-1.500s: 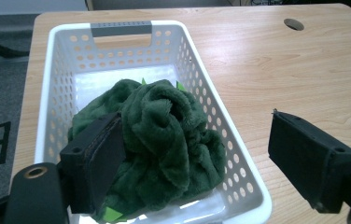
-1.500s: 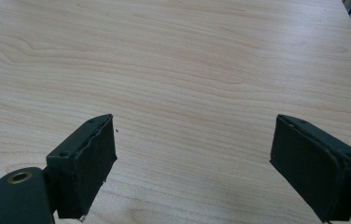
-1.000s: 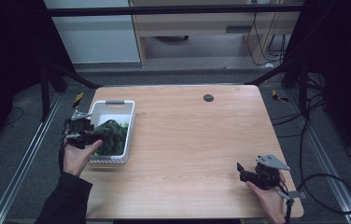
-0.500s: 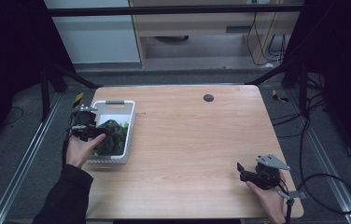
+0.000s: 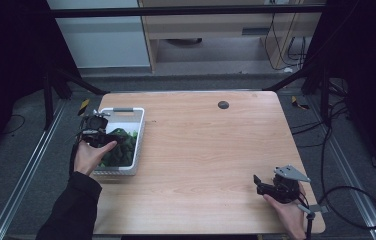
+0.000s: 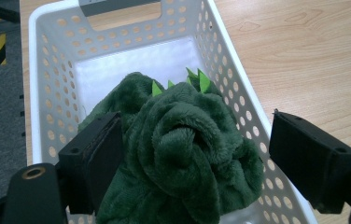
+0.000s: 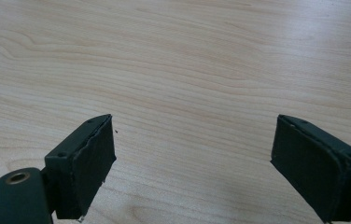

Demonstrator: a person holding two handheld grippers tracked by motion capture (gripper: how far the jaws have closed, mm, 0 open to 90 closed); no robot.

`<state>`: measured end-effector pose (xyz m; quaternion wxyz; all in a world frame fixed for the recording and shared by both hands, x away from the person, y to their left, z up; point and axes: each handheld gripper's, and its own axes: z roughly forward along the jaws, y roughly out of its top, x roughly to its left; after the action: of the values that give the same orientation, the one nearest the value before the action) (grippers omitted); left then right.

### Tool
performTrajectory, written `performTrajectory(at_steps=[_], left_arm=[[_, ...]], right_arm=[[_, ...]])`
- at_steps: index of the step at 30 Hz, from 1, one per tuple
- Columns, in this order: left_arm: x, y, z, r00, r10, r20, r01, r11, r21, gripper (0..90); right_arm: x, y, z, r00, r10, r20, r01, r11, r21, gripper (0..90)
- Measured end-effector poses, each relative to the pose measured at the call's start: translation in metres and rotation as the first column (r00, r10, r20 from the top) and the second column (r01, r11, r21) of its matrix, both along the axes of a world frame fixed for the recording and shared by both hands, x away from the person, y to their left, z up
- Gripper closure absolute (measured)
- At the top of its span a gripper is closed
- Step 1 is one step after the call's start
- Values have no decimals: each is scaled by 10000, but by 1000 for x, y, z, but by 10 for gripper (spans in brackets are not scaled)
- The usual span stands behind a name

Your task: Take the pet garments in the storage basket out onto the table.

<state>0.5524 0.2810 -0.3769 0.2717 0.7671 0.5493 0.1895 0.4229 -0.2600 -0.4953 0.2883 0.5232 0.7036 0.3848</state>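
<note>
The green plush toy (image 6: 178,154) lies inside the white perforated basket (image 6: 239,88), and no lift has begun, so the grasp and removal appear to remain. The left gripper (image 6: 197,158) is spread wide, with the toy between its jaws, touching one pad and probably clear of the other. The right gripper (image 7: 194,163) rests released over bare tabletop (image 7: 187,60).

A pale wooden table (image 5: 201,165), a small dark round disc (image 5: 223,104) near its far edge.

No readable text or labels anywhere.
</note>
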Motion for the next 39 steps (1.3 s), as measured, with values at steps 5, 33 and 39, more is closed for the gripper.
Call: performTrajectory(at_steps=[5,33,39], left_arm=[[4,-3,-2,9997,-100,-233,105,9997,207,176],[24,-6,-19,9944,245,-1027,-188,9982,562,157],[26,-7,-27,9911,240,-1306,-166,9982,578,154]], right_arm=[[1,0,0,10000,52,-26,-52,10000,-21,133],[2,2,-3,9994,202,-267,-204,9998,-66,128],[3,3,-4,9990,266,-352,-269,9996,-86,126]])
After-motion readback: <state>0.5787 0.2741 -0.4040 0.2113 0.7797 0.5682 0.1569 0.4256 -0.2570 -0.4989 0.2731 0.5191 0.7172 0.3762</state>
